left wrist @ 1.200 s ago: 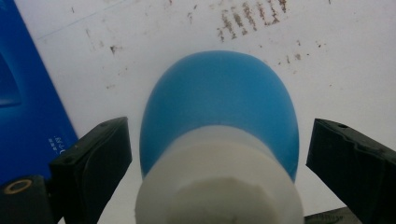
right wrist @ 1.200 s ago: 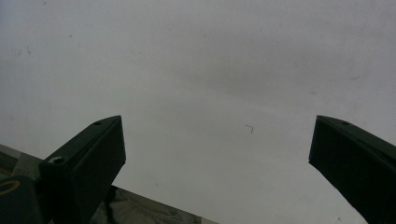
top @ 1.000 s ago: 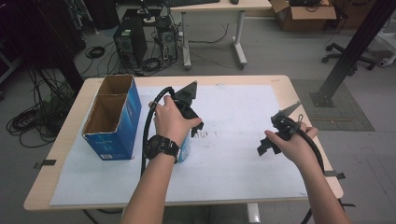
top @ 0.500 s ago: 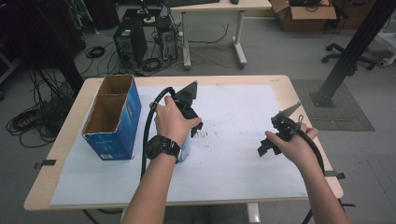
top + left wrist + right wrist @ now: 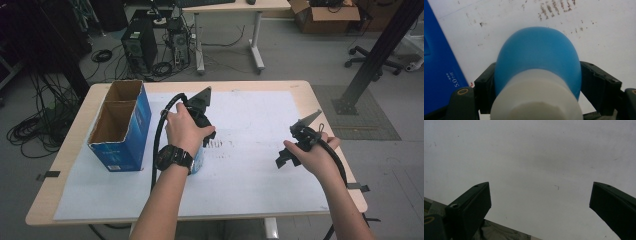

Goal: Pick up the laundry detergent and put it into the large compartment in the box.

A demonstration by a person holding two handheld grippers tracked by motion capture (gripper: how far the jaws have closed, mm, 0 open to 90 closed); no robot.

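A blue bottle (image 5: 537,57) with a white cap (image 5: 536,97) stands on the white paper, just right of the blue box. In the high view a sliver of the bottle (image 5: 198,161) shows under the person's left hand. My left gripper (image 5: 539,66) points down over it. Its jaws have just been closing, and both black pads (image 5: 486,82) now press on the bottle's blue sides. My right gripper (image 5: 539,195) hovers open over bare paper with nothing between its jaws. The high view places that right gripper (image 5: 284,159) at the table's right side.
An open-topped blue cardboard box (image 5: 120,127) stands at the left of the table. A white paper sheet (image 5: 260,115) covers the wooden tabletop (image 5: 305,87). Dark smudges (image 5: 217,144) mark the paper right of the bottle. Computers and cables sit on the floor beyond.
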